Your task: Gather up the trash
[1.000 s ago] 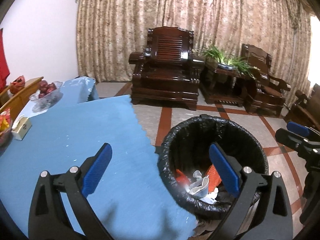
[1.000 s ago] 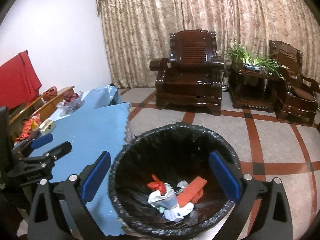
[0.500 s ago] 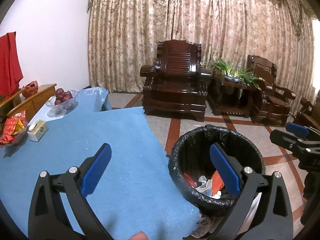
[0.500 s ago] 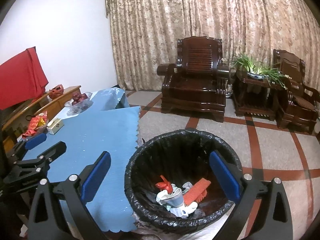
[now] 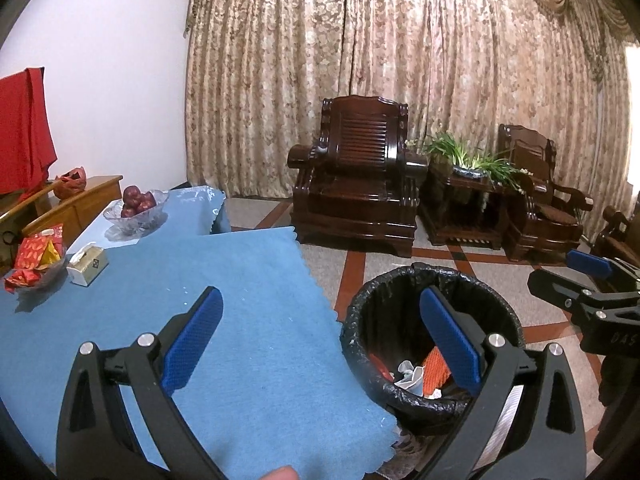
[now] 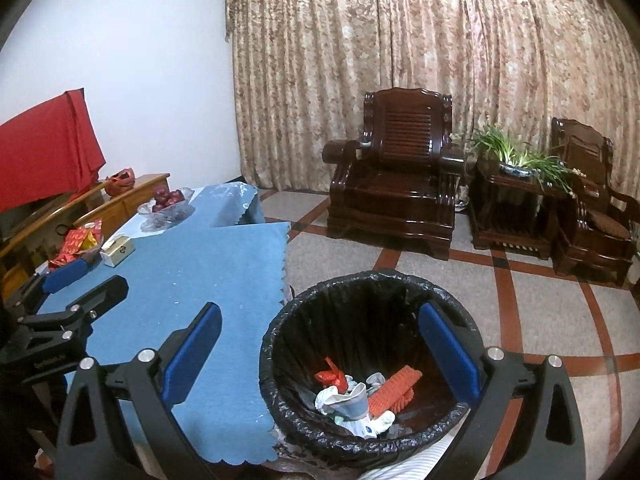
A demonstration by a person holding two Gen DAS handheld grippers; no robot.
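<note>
Left tongs (image 5: pixel 320 336): blue-padded pair, spread wide, nothing between the pads. Held above the near edge of the blue-cloth tabletop (image 5: pixel 248 360), with the bin under their right finger.

Right tongs (image 6: pixel 320 352): same make, likewise spread and empty. Held directly over the bin mouth.

Round waste bin with black plastic liner (image 6: pixel 288 344): stands on the floor just right of the tabletop edge. Contents: crumpled white paper cup (image 6: pixel 352 398), red wrapper scrap (image 6: pixel 332 377), orange ribbed piece (image 6: pixel 394 392), and small white scraps beneath that are not identifiable.

Items on the tabletop, beyond and to the left of the left tongs: small cream tissue box (image 5: pixel 88 265); red and yellow packets in a clear dish (image 5: pixel 36 260); glass bowl of dark red fruit (image 5: pixel 136 208). The cloth directly ahead of the left tongs carries only tiny pale specks.

Step in hand (judged): between pieces, with both tongs unloaded beside the bin and several items already inside it. The task looks well advanced, possibly complete.

Next move (judged): scan the tabletop for leftover rubbish. The packets at far left are the likeliest candidate, though they may be snacks, not trash. Reaching them calls for a long forward-left extension of the left tongs.

Obscured: bin base and near rim, cut off by the tongs' frames; the tabletop's near-left corner; the floor under the cloth. A fingertip intrudes at the left view's bottom edge.
</note>
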